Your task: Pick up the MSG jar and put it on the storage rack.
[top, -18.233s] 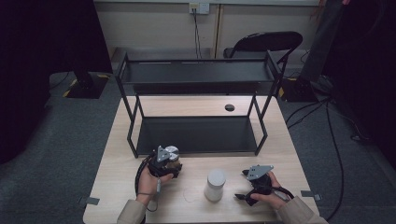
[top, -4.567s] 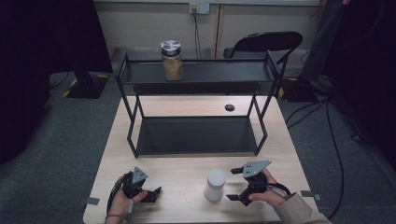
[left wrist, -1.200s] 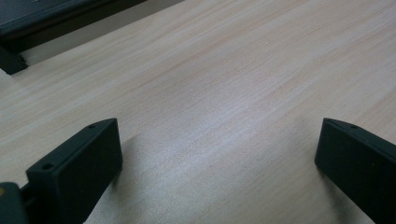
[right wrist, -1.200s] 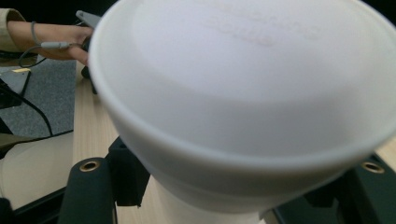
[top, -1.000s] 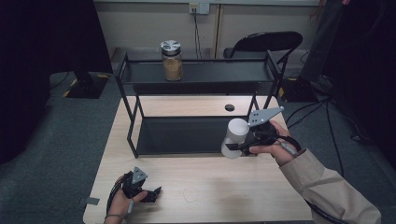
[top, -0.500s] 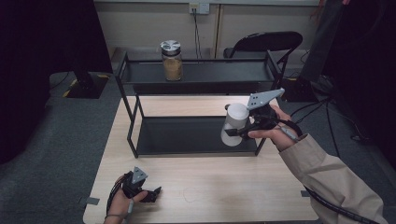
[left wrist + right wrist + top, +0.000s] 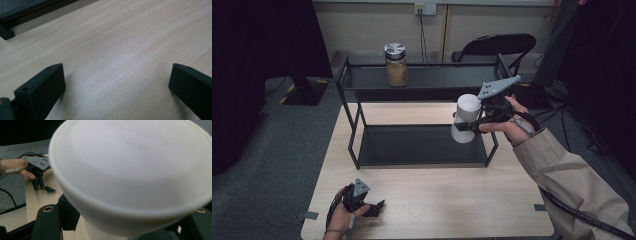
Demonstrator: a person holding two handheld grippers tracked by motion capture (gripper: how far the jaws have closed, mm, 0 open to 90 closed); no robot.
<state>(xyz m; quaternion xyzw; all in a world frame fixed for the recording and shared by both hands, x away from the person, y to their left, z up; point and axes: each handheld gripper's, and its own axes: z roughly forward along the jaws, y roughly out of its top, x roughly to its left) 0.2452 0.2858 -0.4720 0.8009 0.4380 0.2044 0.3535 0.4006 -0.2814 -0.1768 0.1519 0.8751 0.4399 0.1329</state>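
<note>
My right gripper [image 7: 464,125] is shut on a white cylindrical container [image 7: 466,118] and holds it in the air, tilted, in front of the right end of the black two-tier shelf [image 7: 422,82]. In the right gripper view the container's white lid [image 7: 130,167] looms close between the jaws. A glass jar [image 7: 396,64] with a silver lid and tan contents stands on the shelf's top tier, left of centre. My left gripper [image 7: 374,208] rests on the wooden table [image 7: 462,200] near the front left edge. In the left gripper view its jaws stand wide apart over bare wood.
The shelf's lower tier [image 7: 419,145] lies dark beneath the held container. A black folding chair [image 7: 497,47] stands behind the table, and cables trail over the grey carpet at the right. The left gripper [image 7: 40,173] appears far off in the right gripper view.
My right gripper has lifted the white container from the lower tier's height up toward the top tier. The left gripper has stayed put.
</note>
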